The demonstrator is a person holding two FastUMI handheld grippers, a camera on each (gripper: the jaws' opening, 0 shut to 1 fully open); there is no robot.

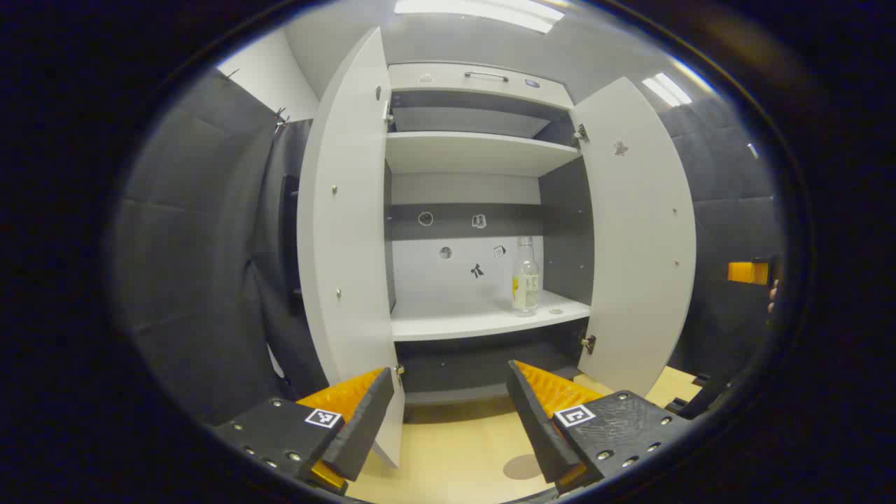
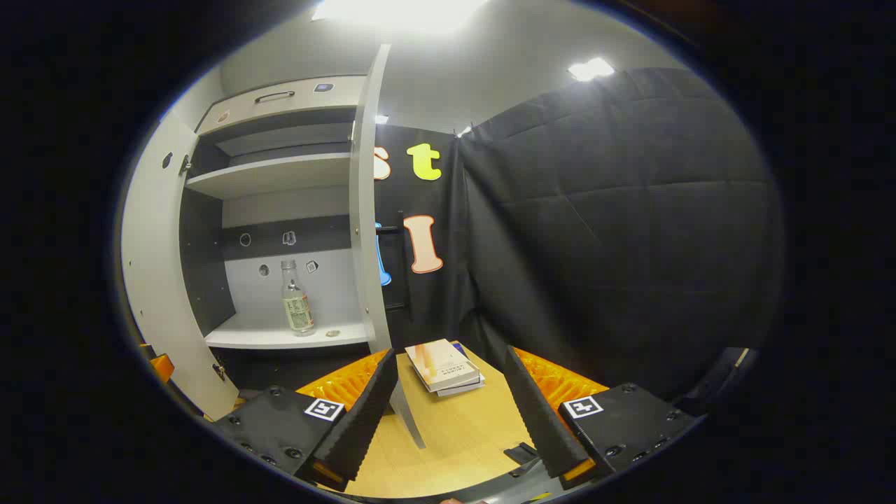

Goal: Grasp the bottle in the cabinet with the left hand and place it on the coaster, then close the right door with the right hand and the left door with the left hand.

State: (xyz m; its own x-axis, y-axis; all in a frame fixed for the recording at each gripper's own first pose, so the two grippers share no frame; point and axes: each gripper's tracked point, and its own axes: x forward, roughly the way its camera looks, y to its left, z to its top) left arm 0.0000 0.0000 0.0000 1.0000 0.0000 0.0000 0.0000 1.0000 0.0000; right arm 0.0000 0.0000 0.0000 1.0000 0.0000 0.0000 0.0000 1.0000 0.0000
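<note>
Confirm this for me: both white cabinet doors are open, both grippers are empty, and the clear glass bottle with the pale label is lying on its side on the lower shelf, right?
Not quite. The clear glass bottle with the pale label stands upright on the lower shelf, as the left gripper view shows. The rest holds: both white cabinet doors are open, and the left gripper and right gripper are empty.

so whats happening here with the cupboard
A person holds two grippers in front of a white cabinet with both doors open. A clear glass bottle stands upright on its lower shelf, untouched. The left gripper faces it, open and empty; the right gripper is open too, over the wooden table.
</note>
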